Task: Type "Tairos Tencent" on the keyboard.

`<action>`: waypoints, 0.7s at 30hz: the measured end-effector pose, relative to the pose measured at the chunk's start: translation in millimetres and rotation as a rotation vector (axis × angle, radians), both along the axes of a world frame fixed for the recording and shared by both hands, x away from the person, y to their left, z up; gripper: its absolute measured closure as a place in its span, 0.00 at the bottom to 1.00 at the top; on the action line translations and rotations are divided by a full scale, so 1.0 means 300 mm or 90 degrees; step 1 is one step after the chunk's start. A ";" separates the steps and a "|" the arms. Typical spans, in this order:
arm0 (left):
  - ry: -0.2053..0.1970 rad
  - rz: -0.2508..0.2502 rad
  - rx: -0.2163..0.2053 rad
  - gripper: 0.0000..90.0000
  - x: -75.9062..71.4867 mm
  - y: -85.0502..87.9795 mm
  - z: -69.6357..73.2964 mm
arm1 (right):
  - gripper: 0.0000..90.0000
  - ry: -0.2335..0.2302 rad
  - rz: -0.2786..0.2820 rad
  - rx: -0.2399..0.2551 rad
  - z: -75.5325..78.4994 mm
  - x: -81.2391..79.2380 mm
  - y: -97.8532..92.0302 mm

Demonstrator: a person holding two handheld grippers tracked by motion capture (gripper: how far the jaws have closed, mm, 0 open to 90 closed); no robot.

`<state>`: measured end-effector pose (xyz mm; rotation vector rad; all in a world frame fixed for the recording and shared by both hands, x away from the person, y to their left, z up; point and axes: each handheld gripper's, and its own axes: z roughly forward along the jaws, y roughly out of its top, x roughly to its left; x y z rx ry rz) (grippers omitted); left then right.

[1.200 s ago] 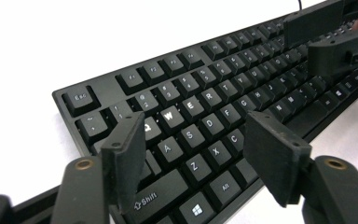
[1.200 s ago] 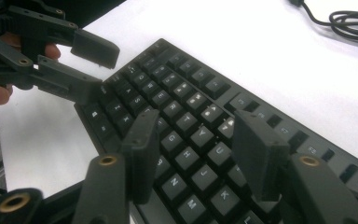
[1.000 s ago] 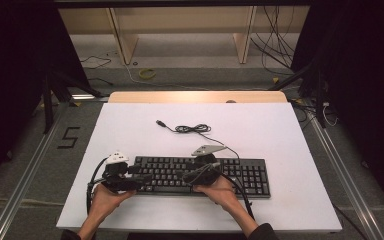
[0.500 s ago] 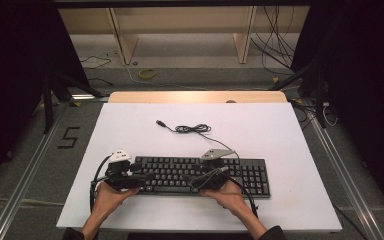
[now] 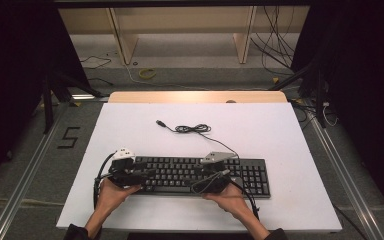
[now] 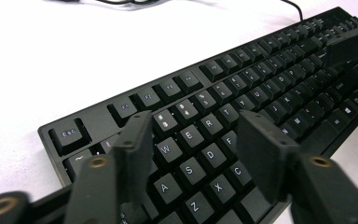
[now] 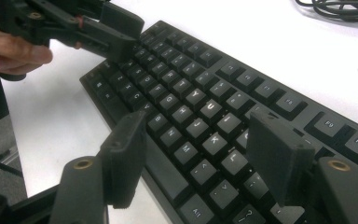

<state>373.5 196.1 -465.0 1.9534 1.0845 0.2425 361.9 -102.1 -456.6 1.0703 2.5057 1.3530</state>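
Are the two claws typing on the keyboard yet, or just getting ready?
Done: the keyboard lies flat on the white table, cable unplugged behind it. In hand: the left gripper hangs over the E and D keys, its jaws just been closing with nothing between them; the right gripper hangs open over J and K. Left: no key looks pressed.

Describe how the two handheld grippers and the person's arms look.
Both grippers are black, each with two flat, blocky jaws pinned by brass-coloured rivets. The left gripper carries a white fitting on top, the right gripper a grey three-cornered plate. A black cable trails from each. Dark sleeves cover the upper forearms; the hands are ungloved.
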 end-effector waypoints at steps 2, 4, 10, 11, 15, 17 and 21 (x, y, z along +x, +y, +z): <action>0.003 -0.004 0.001 0.59 0.003 -0.002 0.000 | 0.43 -0.001 0.001 -0.002 0.000 -0.003 0.000; 0.004 -0.008 0.005 0.64 0.007 -0.006 -0.001 | 0.43 -0.002 0.002 -0.001 -0.002 -0.006 -0.002; 0.013 -0.026 0.031 0.80 0.022 -0.034 -0.008 | 0.41 -0.002 0.006 0.000 -0.004 -0.012 -0.006; 0.014 -0.028 0.035 0.82 0.024 -0.039 -0.010 | 0.40 -0.005 0.008 0.000 -0.004 -0.014 -0.007; 0.016 -0.033 0.053 0.91 0.035 -0.057 -0.012 | 0.39 -0.008 0.009 0.003 -0.002 -0.021 -0.011; 0.018 -0.033 0.059 0.95 0.041 -0.063 -0.014 | 0.39 -0.014 0.012 0.003 -0.002 -0.025 -0.012; 0.024 -0.036 0.066 0.99 0.051 -0.071 -0.021 | 0.39 -0.015 0.013 0.004 0.001 -0.032 -0.013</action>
